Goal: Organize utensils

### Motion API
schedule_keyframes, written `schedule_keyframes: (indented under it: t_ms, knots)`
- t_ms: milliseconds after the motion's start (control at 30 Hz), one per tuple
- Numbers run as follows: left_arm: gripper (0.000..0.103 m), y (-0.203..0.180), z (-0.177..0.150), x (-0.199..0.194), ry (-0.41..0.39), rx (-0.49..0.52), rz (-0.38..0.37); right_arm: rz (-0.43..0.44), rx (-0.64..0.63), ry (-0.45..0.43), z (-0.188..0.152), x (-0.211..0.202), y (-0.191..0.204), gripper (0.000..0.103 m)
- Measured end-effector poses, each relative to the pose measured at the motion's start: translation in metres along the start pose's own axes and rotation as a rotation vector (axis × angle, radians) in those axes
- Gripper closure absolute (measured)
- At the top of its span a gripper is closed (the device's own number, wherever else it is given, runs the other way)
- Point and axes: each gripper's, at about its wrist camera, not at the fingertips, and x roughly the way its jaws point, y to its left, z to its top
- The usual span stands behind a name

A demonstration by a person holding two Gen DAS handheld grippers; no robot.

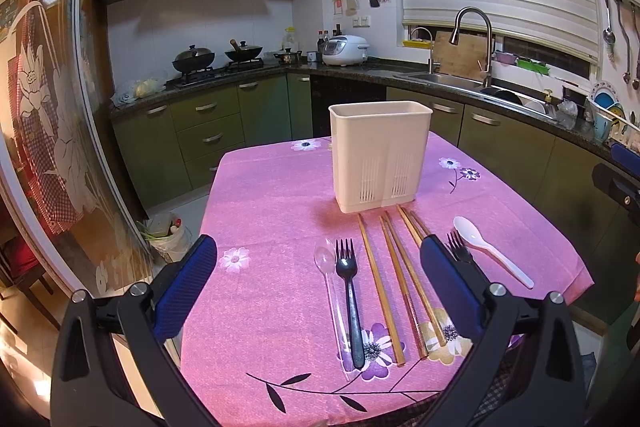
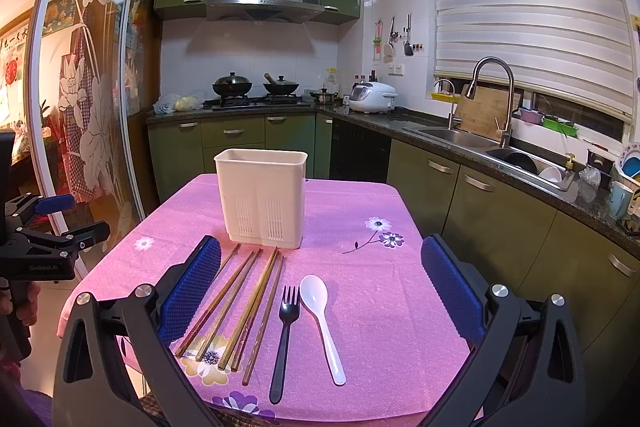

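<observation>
Two grippers, both with jaws spread wide and holding nothing: left gripper [image 1: 318, 267] and right gripper [image 2: 320, 267], each hovering over the near edge of the desk [image 1: 260, 211] (pink floral cloth). Utensils lying flat in a row on the cloth: clear spoon [image 1: 329, 283], black fork [image 1: 349, 299] just beside it, wooden chopsticks [image 2: 240, 303] side by side, a second black fork [image 2: 285, 339], white spoon [image 2: 320, 319]. White utensil holder [image 2: 262, 199]: upright, just behind the chopstick tips, towards the far side of the desk.
</observation>
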Motion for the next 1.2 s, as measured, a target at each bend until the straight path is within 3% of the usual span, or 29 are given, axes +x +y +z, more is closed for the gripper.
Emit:
schedule_keyframes:
  t_ms: [767,1200]
  knots:
    - [0.006,0.0027,-0.0004,0.0025,0.015,-0.010,0.014,0.001,0.000,0.000,-0.0013,0.0010,-0.0007,0.004]
    - [0.006,-0.0017,0.0008,0.0028,0.026,-0.004,-0.044,0.001,0.000,0.000,-0.0015,0.0013,0.0006,0.004]
